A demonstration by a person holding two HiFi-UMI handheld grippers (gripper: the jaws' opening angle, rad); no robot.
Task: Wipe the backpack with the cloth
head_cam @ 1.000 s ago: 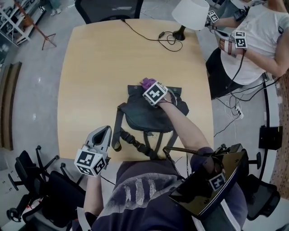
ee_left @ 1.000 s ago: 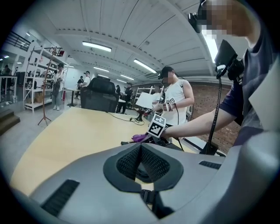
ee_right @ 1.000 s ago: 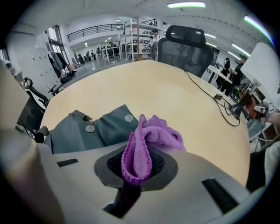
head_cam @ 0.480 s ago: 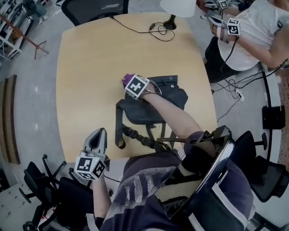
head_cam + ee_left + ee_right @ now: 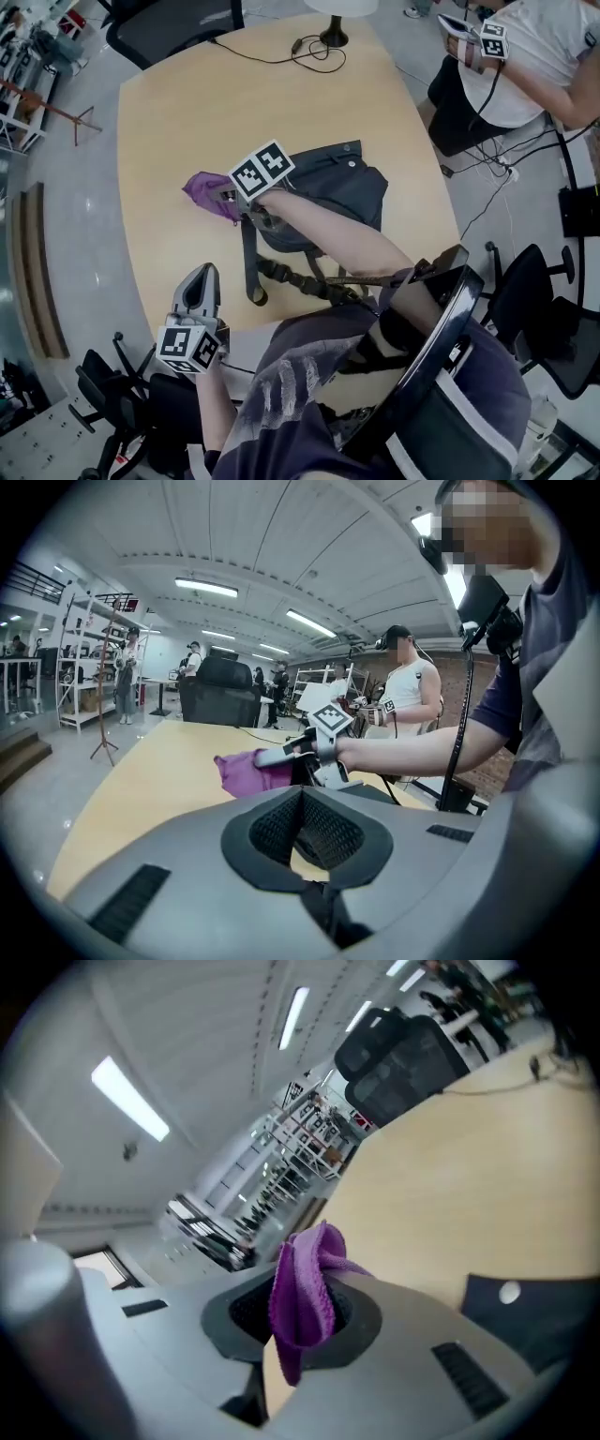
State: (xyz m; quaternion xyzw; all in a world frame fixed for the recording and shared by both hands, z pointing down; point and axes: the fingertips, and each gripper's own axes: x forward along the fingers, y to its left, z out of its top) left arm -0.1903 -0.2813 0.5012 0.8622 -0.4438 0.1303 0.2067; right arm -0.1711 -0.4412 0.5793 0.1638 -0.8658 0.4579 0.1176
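A dark grey backpack (image 5: pixel 334 199) lies flat on the wooden table (image 5: pixel 187 112), its straps (image 5: pixel 251 268) trailing toward me. My right gripper (image 5: pixel 225 195) is at the pack's left edge, shut on a purple cloth (image 5: pixel 206 190) that hangs over bare table just left of the pack. In the right gripper view the cloth (image 5: pixel 303 1296) bunches between the jaws, with a corner of the backpack (image 5: pixel 527 1312) at lower right. My left gripper (image 5: pixel 200 283) hovers at the table's near edge, shut and holding nothing. From it I see the cloth (image 5: pixel 244 772) ahead.
A lamp base (image 5: pixel 332 37) and a black cable (image 5: pixel 272 58) sit at the table's far edge. Another person (image 5: pixel 534 66) with marker cubes stands at the far right. Office chairs stand behind the table (image 5: pixel 169 23) and at my lower left (image 5: pixel 112 412).
My right gripper has carried the cloth leftward across the top of the backpack to its left edge. The left gripper has stayed near the table's front edge.
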